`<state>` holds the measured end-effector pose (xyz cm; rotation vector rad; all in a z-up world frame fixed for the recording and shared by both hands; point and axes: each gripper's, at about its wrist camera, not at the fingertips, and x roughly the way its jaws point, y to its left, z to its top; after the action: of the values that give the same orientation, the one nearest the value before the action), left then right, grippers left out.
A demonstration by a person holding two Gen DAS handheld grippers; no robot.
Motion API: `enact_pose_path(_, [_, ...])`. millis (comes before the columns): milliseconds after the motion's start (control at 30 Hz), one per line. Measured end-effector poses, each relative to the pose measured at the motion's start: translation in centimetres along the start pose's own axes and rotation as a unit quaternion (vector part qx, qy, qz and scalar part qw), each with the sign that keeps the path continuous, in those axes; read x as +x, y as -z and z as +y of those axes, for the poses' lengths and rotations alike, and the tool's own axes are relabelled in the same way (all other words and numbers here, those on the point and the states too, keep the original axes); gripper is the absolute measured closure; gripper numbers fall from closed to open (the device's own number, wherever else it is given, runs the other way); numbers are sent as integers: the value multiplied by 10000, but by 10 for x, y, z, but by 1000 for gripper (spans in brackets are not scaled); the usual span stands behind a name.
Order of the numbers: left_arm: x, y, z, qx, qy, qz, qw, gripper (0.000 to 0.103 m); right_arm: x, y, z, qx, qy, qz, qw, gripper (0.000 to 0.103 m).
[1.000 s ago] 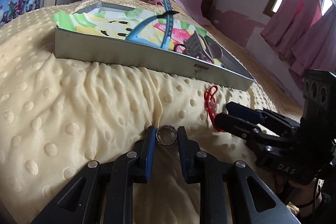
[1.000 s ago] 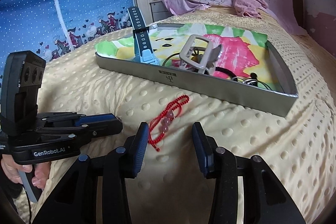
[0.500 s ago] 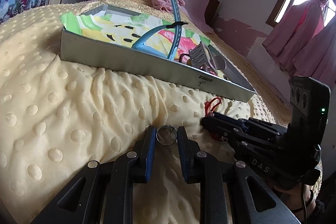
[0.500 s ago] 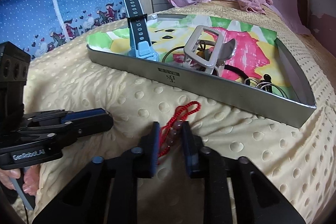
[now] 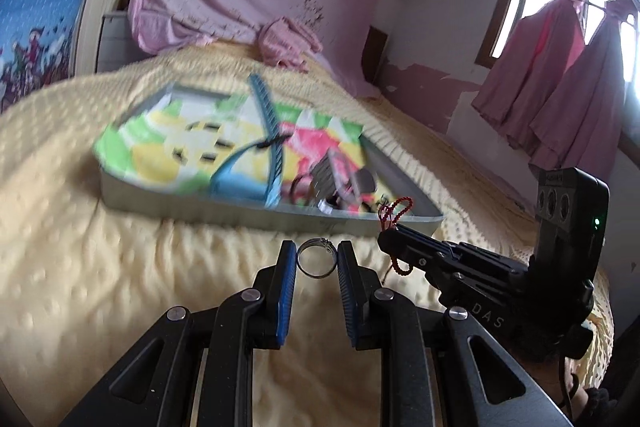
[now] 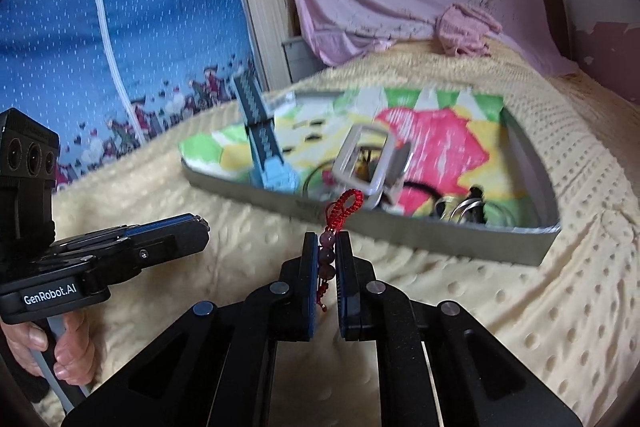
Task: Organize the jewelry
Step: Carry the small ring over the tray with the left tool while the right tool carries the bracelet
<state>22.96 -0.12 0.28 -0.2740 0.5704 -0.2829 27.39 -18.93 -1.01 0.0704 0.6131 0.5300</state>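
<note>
Two grippers in frame, both loaded and held above the yellow dotted bedspread [image 5: 100, 287]. Left gripper [image 5: 317, 261]: jaws narrowly apart, closed onto a silver ring [image 5: 317, 262] pinched edge-on between the blue pads, at lower centre of the left wrist view; ring clear of the bedspread. Right gripper [image 6: 327, 259]: jaws nearly together, clamped on a red cord bracelet [image 6: 340, 213] with purplish beads; beads sit between the pads, red loop sticks up above the fingertips, a short tail hangs below. In the left wrist view the right gripper [image 5: 394, 237] enters from the right with the same red cord at its tip. Metal tray [image 6: 420, 233] with a colourful liner lies on the bed at frame centre, just beyond both grippers; it holds a blue watch strap [image 6: 260, 135], a silver buckle [image 6: 364, 163] and some rings [image 6: 460, 205] near its right corner. Tray contents blurred. Pink cloth [image 6: 466, 25] at upper right.
</note>
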Motion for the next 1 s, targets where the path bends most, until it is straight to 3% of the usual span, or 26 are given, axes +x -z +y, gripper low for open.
enact_pose_path(167, [17,-26,-9,41,-20,-187,9998,83,-13,-19,-16,249,241,-472,9983,95])
enact_pose_path(367, [54,-49,-8,22,-300,-57,9995,83,-2,-43,-43,515,648,-722,9939,95])
enact_pose_path(600, [90,-58,-5,62,-613,323,9976,83,32,-48,-46,402,1009,-258,9938,95])
enact_pose_path(800, [106,-53,-7,56,-776,655,9948,83,50,-42,-51,491,1078,121,9929,95])
enact_pose_path(1000, [109,-48,-6,45,-802,719,9942,83,55,-39,-50,482,1086,173,9928,95])
